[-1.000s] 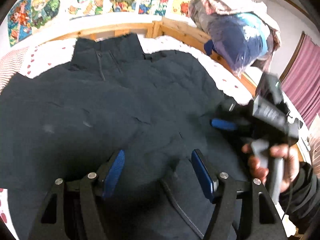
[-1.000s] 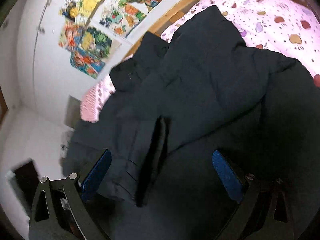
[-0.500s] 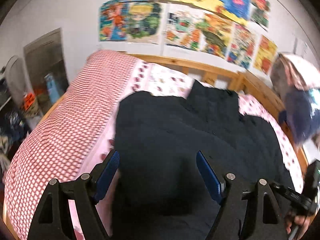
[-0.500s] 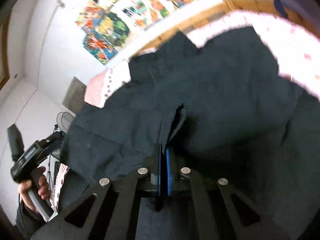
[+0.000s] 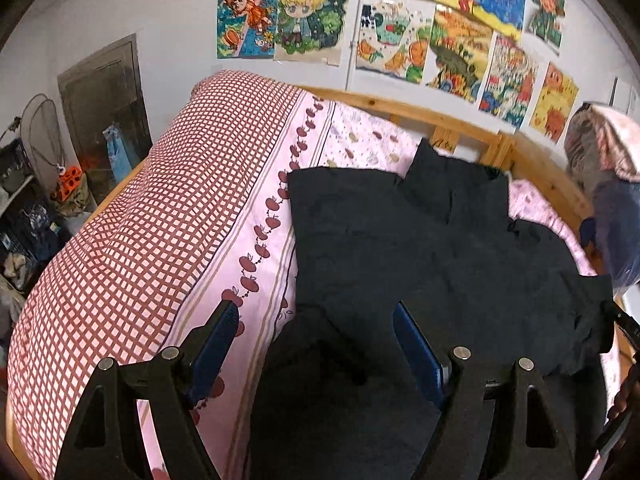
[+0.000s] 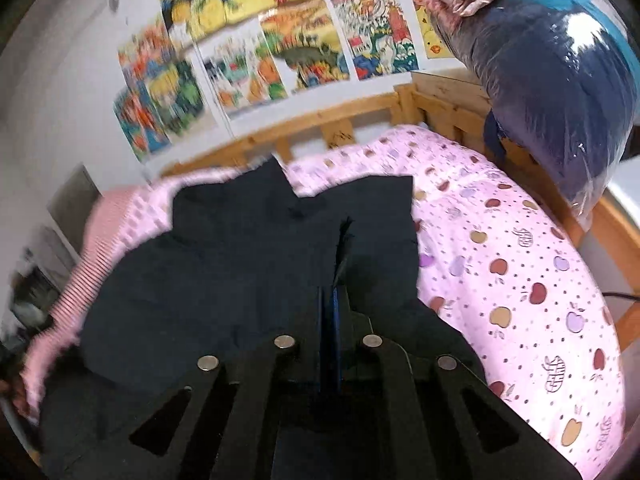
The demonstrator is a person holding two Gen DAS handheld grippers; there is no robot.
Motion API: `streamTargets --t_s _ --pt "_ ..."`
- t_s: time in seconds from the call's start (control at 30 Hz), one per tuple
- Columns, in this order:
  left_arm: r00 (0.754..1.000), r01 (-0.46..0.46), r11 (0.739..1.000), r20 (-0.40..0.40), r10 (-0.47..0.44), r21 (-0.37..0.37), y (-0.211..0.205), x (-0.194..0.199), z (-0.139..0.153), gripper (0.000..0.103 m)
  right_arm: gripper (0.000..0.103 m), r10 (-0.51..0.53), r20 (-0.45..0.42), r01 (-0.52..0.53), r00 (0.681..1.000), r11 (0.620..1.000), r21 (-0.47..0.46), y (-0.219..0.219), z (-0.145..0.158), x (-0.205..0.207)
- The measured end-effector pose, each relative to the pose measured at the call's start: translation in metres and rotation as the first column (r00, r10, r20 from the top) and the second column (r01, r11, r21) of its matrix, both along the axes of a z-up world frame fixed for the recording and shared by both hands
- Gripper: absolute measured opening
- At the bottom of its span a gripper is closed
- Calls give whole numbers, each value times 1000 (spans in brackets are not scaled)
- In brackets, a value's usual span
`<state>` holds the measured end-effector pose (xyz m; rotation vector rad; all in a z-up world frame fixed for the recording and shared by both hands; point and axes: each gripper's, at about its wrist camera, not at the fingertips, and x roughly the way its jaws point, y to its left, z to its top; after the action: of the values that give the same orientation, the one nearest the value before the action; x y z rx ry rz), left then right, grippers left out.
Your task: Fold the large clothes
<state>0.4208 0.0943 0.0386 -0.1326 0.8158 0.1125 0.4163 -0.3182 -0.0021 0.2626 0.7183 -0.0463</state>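
Note:
A large black jacket [image 5: 420, 248] lies spread on the bed, collar toward the wooden headboard. My left gripper [image 5: 316, 344] hovers open above its near left edge, and dark cloth lies below the gap between the blue pads [image 5: 216, 344]. My right gripper [image 6: 331, 312] is shut on a front edge of the jacket [image 6: 248, 264], and a fold of cloth rises from the closed pads. In the left wrist view the right gripper's body [image 5: 624, 328] and a hand show at the right rim.
The bed has a pink apple-print sheet [image 6: 500, 264] and a red checked quilt [image 5: 152, 224] bunched on the left. A wooden rail [image 6: 440, 96] runs round the head and right side. A bagged blue bundle [image 6: 560, 64] rests on the right rail. Shelves with clutter [image 5: 24, 208] stand far left.
The right gripper went from wide open to shut on the jacket's front edge and swung toward the bed's right side. The left gripper drew back and turned left, still open.

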Motion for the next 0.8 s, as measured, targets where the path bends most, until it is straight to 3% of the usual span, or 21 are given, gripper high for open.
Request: streamTargets --t_s 0.07,0.13,0.2,0.3,0.43,0.5,0.57,0.67,0.8 --pt "1000 13 1000 -5 -13 24 -5 9 -2 78 16 -10 -13 9 1000 997 -75 3 -1 -1" --pt "1000 27 999 -5 -27 40 -11 21 -4 78 46 -8 1 8 1000 993 -115 10 3 2" --pt "999 47 998 -12 -47 45 -19 33 -8 78 53 19 32 -14 999 990 -139 17 10 0" --pt "995 97 994 -38 -95 49 -33 48 -18 78 53 74 17 -70 997 980 -186 32 13 10" --pt "977 164 982 -153 -149 90 -50 65 -49 79 53 146 -77 -158 986 970 -184 50 -11 22" --pt "974 163 981 -176 -144 101 -49 66 -62 95 55 171 -118 -192 978 961 -198 56 -32 22" --pt "976 140 989 -179 -127 58 -39 64 -74 103 56 171 -97 -188 980 963 -195 58 -46 16" --pt "975 128 991 -179 -134 -45 -25 60 -93 103 56 174 -66 -183 983 968 -172 57 -55 7" --pt "973 134 990 -181 -142 -53 -24 58 -104 103 56 165 -36 -169 986 972 -163 54 -63 1"
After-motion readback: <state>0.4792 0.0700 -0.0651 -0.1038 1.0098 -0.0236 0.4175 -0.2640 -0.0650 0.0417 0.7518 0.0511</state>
